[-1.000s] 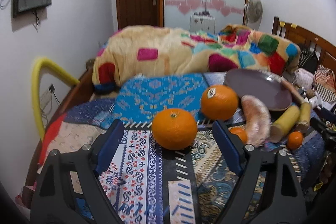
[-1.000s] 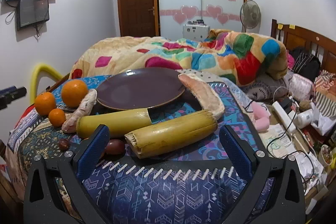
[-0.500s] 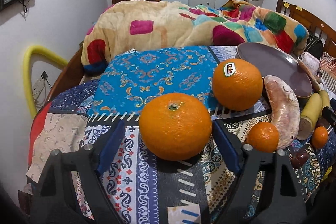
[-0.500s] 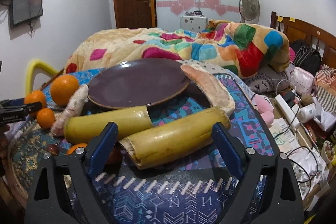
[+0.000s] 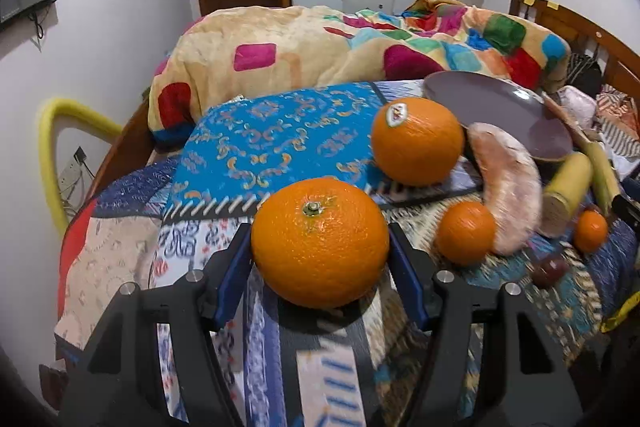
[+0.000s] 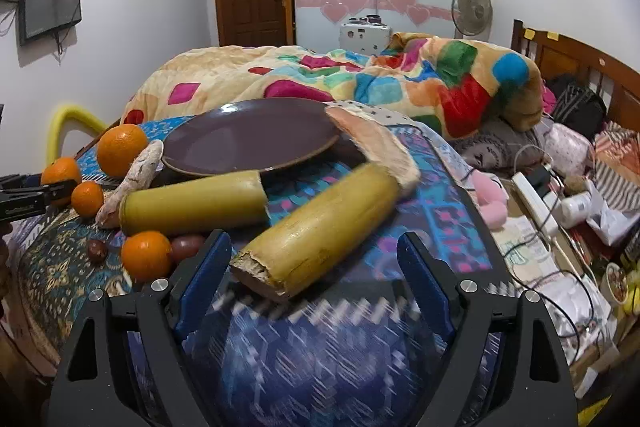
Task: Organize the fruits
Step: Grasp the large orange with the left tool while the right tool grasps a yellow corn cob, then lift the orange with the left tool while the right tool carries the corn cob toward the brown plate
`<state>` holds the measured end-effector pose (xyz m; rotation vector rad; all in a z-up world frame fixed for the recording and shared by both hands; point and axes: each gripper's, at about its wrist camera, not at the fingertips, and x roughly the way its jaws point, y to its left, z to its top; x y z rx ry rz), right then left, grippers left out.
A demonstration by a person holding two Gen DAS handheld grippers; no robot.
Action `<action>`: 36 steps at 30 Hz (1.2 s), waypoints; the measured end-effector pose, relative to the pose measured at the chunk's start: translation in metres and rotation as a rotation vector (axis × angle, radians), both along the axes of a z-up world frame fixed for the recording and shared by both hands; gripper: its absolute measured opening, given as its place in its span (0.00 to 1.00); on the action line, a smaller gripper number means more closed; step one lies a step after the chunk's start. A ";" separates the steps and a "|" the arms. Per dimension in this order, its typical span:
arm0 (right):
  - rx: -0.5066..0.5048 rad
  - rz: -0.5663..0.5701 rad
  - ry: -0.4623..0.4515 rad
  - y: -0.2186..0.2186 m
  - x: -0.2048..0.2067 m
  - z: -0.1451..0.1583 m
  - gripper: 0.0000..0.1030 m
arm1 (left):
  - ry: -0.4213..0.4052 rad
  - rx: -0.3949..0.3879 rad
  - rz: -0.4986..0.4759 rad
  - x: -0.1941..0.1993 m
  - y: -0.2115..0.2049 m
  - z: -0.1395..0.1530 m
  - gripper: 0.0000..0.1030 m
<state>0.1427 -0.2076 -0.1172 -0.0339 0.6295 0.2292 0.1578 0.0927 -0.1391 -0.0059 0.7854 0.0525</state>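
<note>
My left gripper (image 5: 320,259) has its blue pads against both sides of a large orange (image 5: 320,241) on the patterned cloth. A second large orange with a sticker (image 5: 418,141) lies behind it, two small oranges (image 5: 466,233) to the right. My right gripper (image 6: 314,275) is open around the near end of a yellow sugarcane piece (image 6: 320,227). A second cane piece (image 6: 194,203) lies left of it. A brown plate (image 6: 252,135) sits behind, empty, with two pale pinkish fruit pieces (image 6: 374,147) beside it.
A small orange (image 6: 146,255) and dark round fruits (image 6: 98,251) lie by my right gripper's left finger. A colourful blanket (image 6: 360,79) is heaped behind the plate. Cables, a power strip and clutter (image 6: 552,203) lie to the right. A yellow hoop (image 5: 52,155) stands at the left wall.
My left gripper moved forward and closed in until its pads reached the large orange. My right gripper moved forward and narrowed, so the cane's near end now lies between its fingers.
</note>
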 end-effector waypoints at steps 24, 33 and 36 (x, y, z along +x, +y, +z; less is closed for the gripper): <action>0.019 0.035 0.094 0.003 0.017 -0.013 0.64 | -0.023 0.002 -0.050 -0.042 -0.018 -0.002 0.63; -0.021 0.088 0.121 -0.015 -0.004 -0.011 0.34 | -0.018 -0.002 -0.098 -0.048 -0.023 0.008 0.63; -0.059 0.113 0.139 -0.017 -0.009 -0.010 0.34 | -0.010 0.022 -0.125 -0.052 -0.030 0.009 0.63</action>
